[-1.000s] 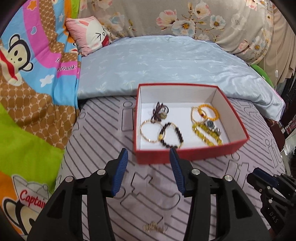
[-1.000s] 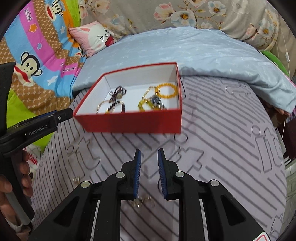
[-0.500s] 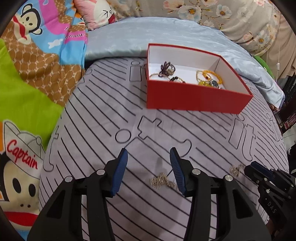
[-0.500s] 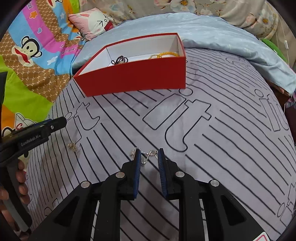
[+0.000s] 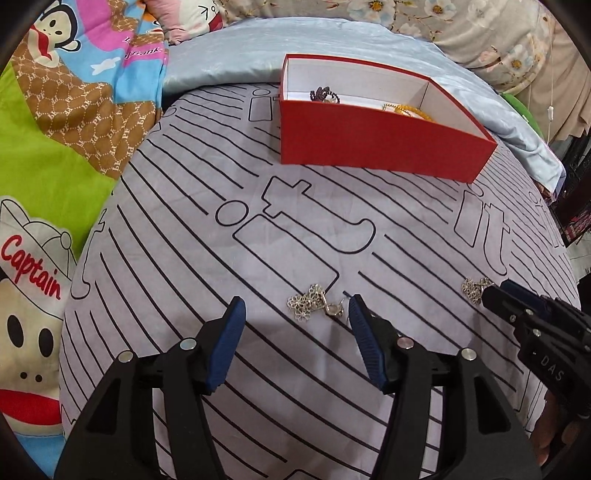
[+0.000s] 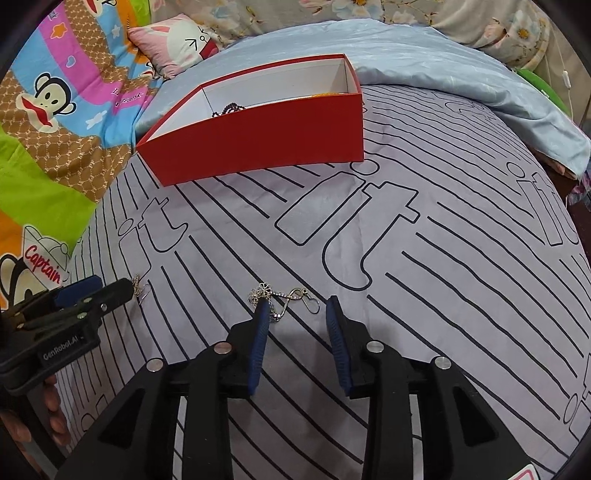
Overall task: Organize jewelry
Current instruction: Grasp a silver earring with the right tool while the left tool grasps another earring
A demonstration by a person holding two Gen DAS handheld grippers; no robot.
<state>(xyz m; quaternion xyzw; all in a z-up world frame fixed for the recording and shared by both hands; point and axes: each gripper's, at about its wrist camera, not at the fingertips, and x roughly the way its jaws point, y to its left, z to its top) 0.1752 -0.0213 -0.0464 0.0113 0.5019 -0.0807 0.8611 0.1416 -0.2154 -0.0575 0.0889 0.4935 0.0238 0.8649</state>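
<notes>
A red box (image 5: 373, 140) with a white inside holds several bracelets at the far side of the striped grey sheet; it also shows in the right wrist view (image 6: 258, 136). My left gripper (image 5: 295, 314) is open, low over the sheet, with a silver flower earring (image 5: 312, 306) between its fingertips. My right gripper (image 6: 295, 306) is open around a second silver earring (image 6: 284, 299). In the left wrist view that second earring (image 5: 474, 288) lies at the right gripper's tip (image 5: 495, 295). In the right wrist view the left gripper's tip (image 6: 122, 291) touches the first earring (image 6: 140, 290).
A light blue quilt (image 5: 229, 55) lies behind the box. A cartoon monkey blanket (image 5: 55, 147) covers the left side. A pink rabbit pillow (image 6: 177, 40) and a floral cushion (image 5: 480, 33) lie at the back.
Both grippers have dropped lower and closer to the earrings. The right gripper has opened wider around its earring. The box now appears farther away.
</notes>
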